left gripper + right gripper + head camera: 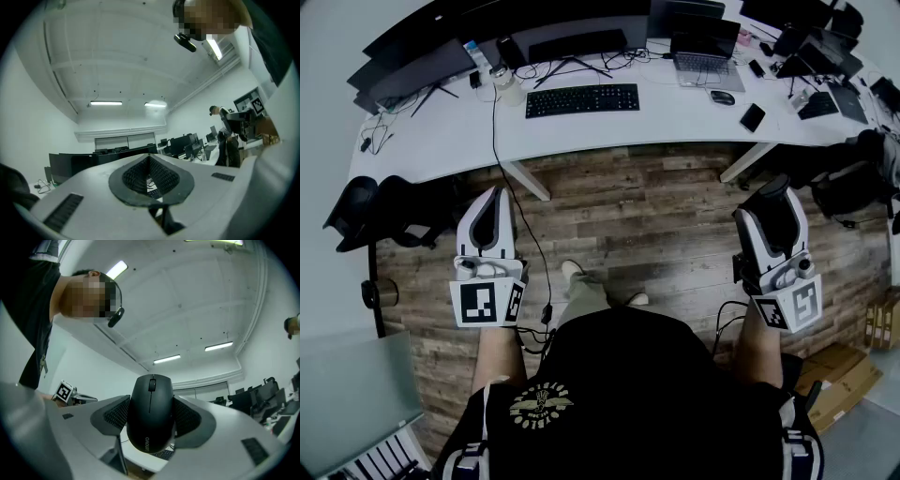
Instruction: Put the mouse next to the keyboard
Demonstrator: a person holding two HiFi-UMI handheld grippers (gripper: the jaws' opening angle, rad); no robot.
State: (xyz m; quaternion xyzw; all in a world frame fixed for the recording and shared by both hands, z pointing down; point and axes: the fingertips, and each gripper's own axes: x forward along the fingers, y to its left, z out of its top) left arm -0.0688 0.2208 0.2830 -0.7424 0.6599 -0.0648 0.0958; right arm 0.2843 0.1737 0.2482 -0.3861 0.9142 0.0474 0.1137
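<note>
Holding the mouse in the right gripper, on the near side of the desk.

Right gripper [773,208]: pads clamped on both flanks of a black mouse [151,413], scroll wheel facing its camera. Left gripper [151,177]: jaws closed together, nothing between them. Both grippers are held over the wood floor [656,225], near side of the white desk [675,127]. Keyboard [582,99] lies on the desk, far and left of the held mouse, well apart from it. A second mouse [723,97] sits right of the keyboard, just near a laptop [703,56].
</note>
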